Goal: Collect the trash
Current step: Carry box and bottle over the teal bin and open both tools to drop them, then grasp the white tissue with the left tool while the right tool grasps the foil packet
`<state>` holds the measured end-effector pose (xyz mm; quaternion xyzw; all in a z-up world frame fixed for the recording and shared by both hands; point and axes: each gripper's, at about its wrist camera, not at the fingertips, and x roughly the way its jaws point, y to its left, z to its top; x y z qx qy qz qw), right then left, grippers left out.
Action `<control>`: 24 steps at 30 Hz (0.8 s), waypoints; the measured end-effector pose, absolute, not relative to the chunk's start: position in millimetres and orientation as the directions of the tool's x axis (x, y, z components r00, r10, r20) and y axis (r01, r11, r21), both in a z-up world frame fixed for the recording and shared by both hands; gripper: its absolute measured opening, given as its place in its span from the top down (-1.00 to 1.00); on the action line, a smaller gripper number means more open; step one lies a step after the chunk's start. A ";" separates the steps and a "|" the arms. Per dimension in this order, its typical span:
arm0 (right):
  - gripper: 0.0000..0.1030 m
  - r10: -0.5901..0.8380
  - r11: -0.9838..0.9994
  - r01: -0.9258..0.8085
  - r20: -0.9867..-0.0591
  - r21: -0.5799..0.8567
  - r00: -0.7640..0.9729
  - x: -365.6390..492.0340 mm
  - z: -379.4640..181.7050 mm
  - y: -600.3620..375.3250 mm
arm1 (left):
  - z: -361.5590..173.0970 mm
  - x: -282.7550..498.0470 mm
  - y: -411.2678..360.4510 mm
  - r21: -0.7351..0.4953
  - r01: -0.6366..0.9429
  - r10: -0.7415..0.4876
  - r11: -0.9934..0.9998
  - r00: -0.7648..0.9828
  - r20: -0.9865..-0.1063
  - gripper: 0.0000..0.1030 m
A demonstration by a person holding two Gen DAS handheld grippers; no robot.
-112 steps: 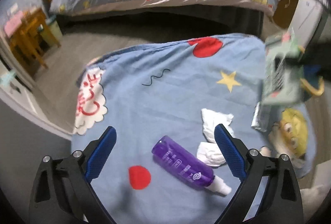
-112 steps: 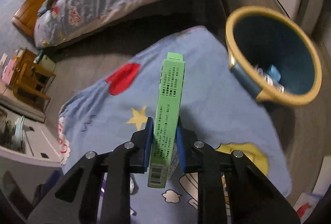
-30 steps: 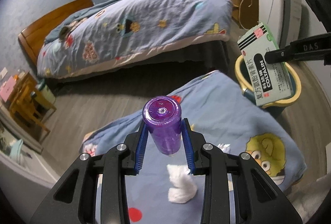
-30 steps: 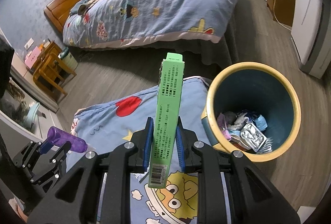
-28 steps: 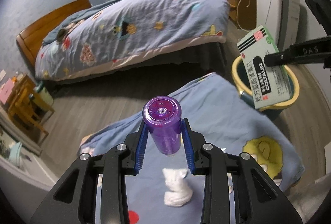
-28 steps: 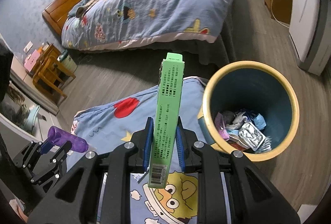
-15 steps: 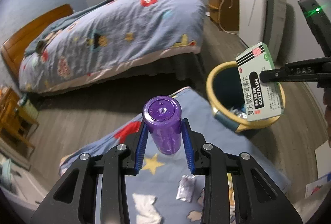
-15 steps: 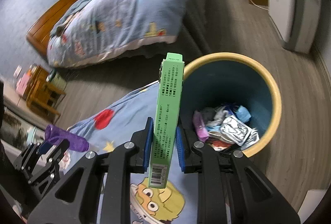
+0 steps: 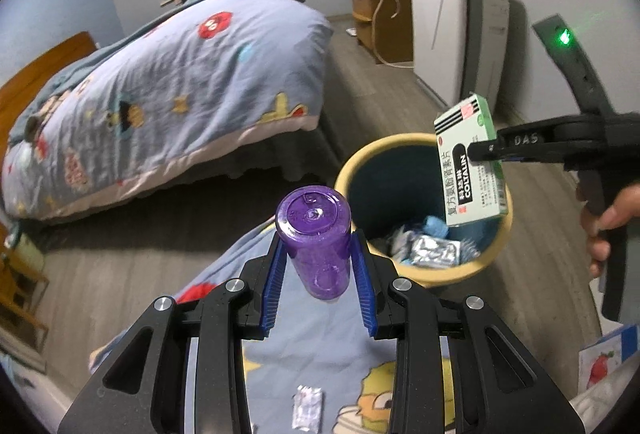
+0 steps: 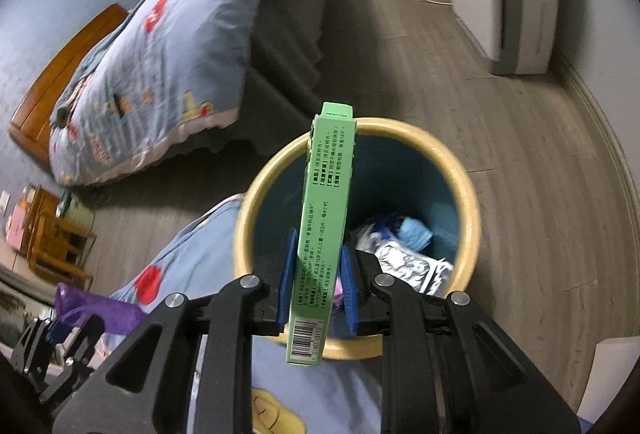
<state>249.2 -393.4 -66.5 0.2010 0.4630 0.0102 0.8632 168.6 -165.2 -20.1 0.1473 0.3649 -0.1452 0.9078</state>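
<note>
My left gripper [image 9: 318,270] is shut on a purple bottle [image 9: 316,234], base end towards the camera, held above the blue cartoon blanket [image 9: 320,374] near the bin. The yellow-rimmed, blue-lined trash bin [image 9: 374,169] stands on the floor with wrappers and tissue inside. My right gripper [image 10: 318,288] is shut on a green medicine box [image 10: 326,230], held on edge right over the bin's mouth [image 10: 472,218]. The box [image 9: 470,163] and the right gripper [image 9: 480,149] also show in the left wrist view, over the bin's right rim. The bottle also shows in the right wrist view [image 10: 100,308].
A bed with a blue patterned duvet [image 9: 160,73] lies beyond the bin. A white appliance [image 9: 456,25] and a wooden cabinet [image 9: 380,13] stand by the far wall. A foil wrapper [image 9: 306,408] lies on the blanket. Wooden furniture [image 10: 48,234] stands at the left.
Both grippers have moved toward the bin with their loads. The green box now hangs directly over the bin opening; the bottle is closer to the bin's rim.
</note>
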 end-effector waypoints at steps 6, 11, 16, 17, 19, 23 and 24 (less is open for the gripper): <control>0.60 0.182 0.901 0.237 -0.812 0.364 0.554 255.6 -83.8 -419.3 | -22.5 187.4 -187.3 0.127 0.443 -0.227 0.887 0.660 -0.716 0.34; 0.60 0.167 0.899 0.260 -0.824 0.353 0.541 256.5 -92.6 -426.6 | -32.1 205.3 -208.8 0.047 0.491 -0.309 0.870 0.615 -0.726 0.34; 0.60 0.155 0.922 0.229 -0.840 0.312 0.520 259.5 -98.7 -418.5 | -57.2 221.6 -237.9 0.056 0.532 -0.316 0.845 0.581 -0.750 0.34; 0.59 0.150 0.926 0.225 -0.844 0.302 0.514 260.0 -100.6 -416.7 | -61.0 226.4 -241.7 0.057 0.537 -0.315 0.842 0.575 -0.755 0.33; 0.57 0.157 0.928 0.217 -0.847 0.303 0.508 262.2 -103.3 -415.8 | -68.2 233.1 -247.0 0.057 0.535 -0.309 0.843 0.567 -0.764 0.32; 0.17 0.150 0.933 0.212 -0.850 0.291 0.505 264.8 -104.7 -414.0 | -70.7 239.5 -237.0 0.016 0.493 -0.310 0.870 0.572 -0.759 -0.15; 0.15 0.152 0.932 0.211 -0.846 0.295 0.511 264.8 -103.9 -414.1 | -69.2 237.9 -232.7 0.015 0.485 -0.308 0.874 0.578 -0.755 -0.20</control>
